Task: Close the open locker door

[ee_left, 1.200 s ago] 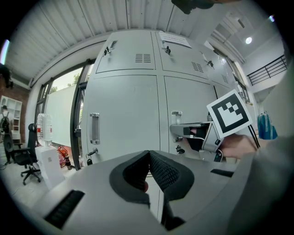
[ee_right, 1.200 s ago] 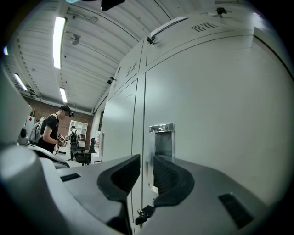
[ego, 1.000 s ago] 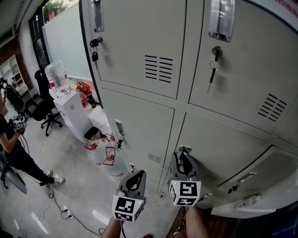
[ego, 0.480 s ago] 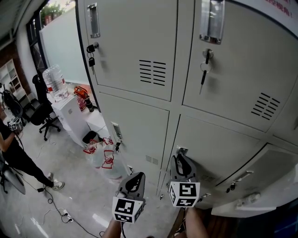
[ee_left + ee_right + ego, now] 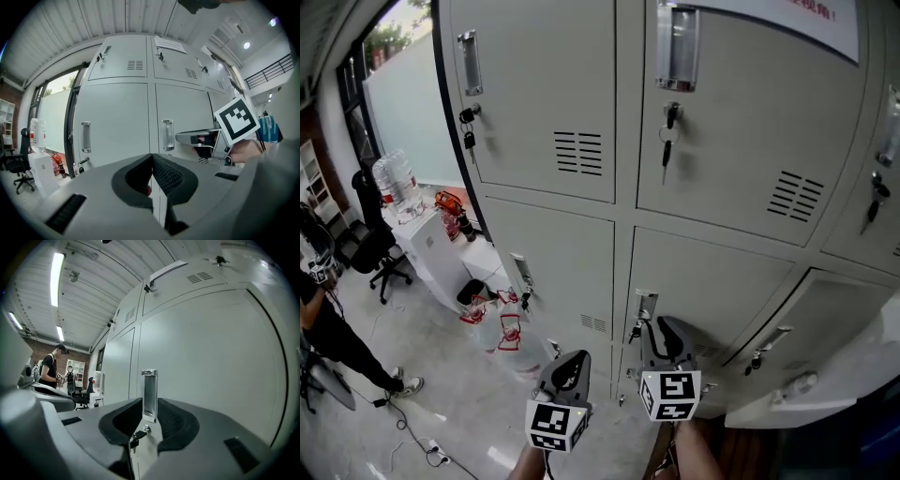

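Grey lockers fill the head view. The open locker door (image 5: 848, 323) at the lower right stands ajar, its handle (image 5: 766, 347) facing me. My right gripper (image 5: 662, 330) is left of that door, level, in front of the lower middle locker. Its jaws have just been opening, with nothing pressed between them. That locker's metal handle (image 5: 149, 394) and key (image 5: 139, 434) show through the gap; I cannot tell whether they lie between the tips or beyond them. My left gripper (image 5: 570, 367) hangs lower left with its pads (image 5: 165, 174) meeting at the tip, empty.
A person (image 5: 328, 328) stands at far left near an office chair (image 5: 370, 248). Water bottles (image 5: 394, 183) sit on a white cabinet (image 5: 431, 248), with bags (image 5: 502, 323) on the floor by the lockers. Keys (image 5: 667, 131) hang from the upper doors.
The head view has tilted up, so the lockers sit lower and further left in frame. Both grippers have shifted slightly along the lockers. The open door has stayed ajar.
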`<state>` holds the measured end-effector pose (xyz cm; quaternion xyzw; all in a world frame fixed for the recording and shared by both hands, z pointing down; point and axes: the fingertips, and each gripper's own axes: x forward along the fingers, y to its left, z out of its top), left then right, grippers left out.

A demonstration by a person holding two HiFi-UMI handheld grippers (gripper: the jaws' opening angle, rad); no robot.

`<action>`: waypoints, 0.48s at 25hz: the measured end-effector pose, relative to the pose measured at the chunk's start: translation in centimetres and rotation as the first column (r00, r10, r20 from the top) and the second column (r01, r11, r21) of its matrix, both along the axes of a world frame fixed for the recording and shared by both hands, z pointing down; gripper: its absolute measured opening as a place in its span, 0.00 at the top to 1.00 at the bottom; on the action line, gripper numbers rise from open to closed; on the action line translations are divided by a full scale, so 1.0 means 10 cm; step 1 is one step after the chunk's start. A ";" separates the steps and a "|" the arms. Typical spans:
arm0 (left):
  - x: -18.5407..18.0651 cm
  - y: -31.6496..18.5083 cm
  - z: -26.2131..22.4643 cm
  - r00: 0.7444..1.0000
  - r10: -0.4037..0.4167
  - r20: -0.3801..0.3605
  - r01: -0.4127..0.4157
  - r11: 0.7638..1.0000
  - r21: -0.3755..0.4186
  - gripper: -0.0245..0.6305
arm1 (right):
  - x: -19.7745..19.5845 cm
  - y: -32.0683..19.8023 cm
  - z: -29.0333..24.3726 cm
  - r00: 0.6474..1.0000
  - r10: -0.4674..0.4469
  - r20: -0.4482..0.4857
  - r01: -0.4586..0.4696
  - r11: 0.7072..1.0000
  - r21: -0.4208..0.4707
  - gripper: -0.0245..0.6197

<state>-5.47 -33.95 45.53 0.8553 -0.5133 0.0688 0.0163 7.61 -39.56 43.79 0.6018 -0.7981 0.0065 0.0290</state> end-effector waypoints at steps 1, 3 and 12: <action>0.03 0.03 -0.02 1.000 0.011 0.000 -0.011 1.000 0.005 0.93 | 0.03 0.05 -0.01 1.000 0.004 -0.004 -0.004 1.000 0.001 0.82; 0.10 0.09 -0.05 0.999 0.035 -0.001 -0.035 0.999 0.013 0.93 | 0.11 0.18 -0.01 1.000 0.016 -0.008 -0.016 1.000 0.004 0.82; 0.48 0.45 -0.14 0.986 0.167 0.015 -0.167 0.985 0.039 0.93 | 0.59 0.95 -0.05 0.993 0.118 0.025 -0.118 0.993 0.007 0.83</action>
